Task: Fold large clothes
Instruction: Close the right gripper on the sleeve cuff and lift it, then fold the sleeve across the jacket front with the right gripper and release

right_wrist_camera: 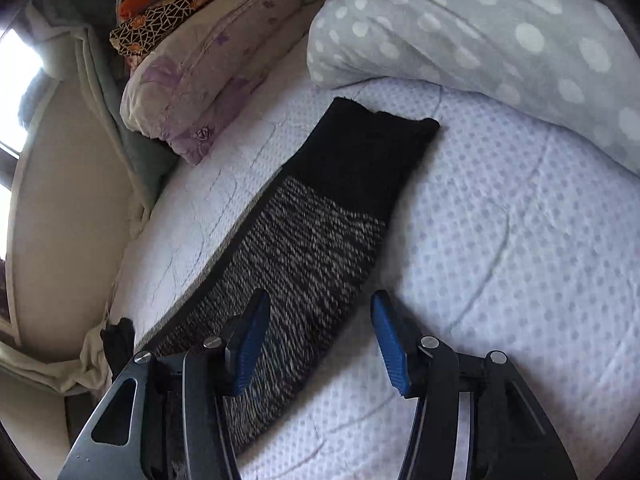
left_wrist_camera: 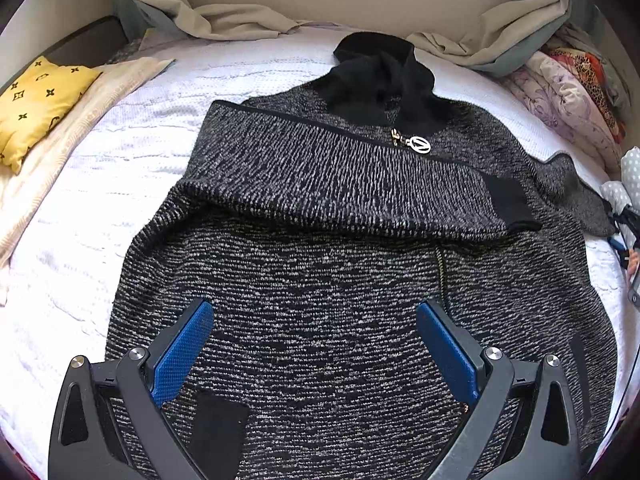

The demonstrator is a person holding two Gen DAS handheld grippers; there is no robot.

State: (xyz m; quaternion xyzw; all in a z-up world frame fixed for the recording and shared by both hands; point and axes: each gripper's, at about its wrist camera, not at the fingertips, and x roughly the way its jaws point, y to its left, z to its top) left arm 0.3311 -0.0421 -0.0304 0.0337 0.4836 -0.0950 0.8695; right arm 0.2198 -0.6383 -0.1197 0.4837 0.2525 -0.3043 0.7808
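A black-and-grey knit zip jacket (left_wrist_camera: 320, 272) lies flat on the white bed cover (left_wrist_camera: 80, 240), black collar (left_wrist_camera: 384, 76) at the far end. Its left sleeve (left_wrist_camera: 360, 184) is folded across the chest, black cuff (left_wrist_camera: 508, 200) to the right, beside a round zipper pull (left_wrist_camera: 420, 145). My left gripper (left_wrist_camera: 314, 320) is open above the jacket's lower body, holding nothing. The other sleeve (right_wrist_camera: 304, 256) stretches out on the cover, black cuff (right_wrist_camera: 360, 148) at its far end. My right gripper (right_wrist_camera: 318, 308) is open low over this sleeve, jaws straddling its right edge.
A yellow patterned pillow (left_wrist_camera: 36, 100) and a beige cloth (left_wrist_camera: 80, 120) lie at the left. Beige curtains (left_wrist_camera: 224, 12) hang behind. Folded floral bedding (right_wrist_camera: 200, 76) and a grey polka-dot duvet (right_wrist_camera: 480, 32) pile up at the right side of the bed.
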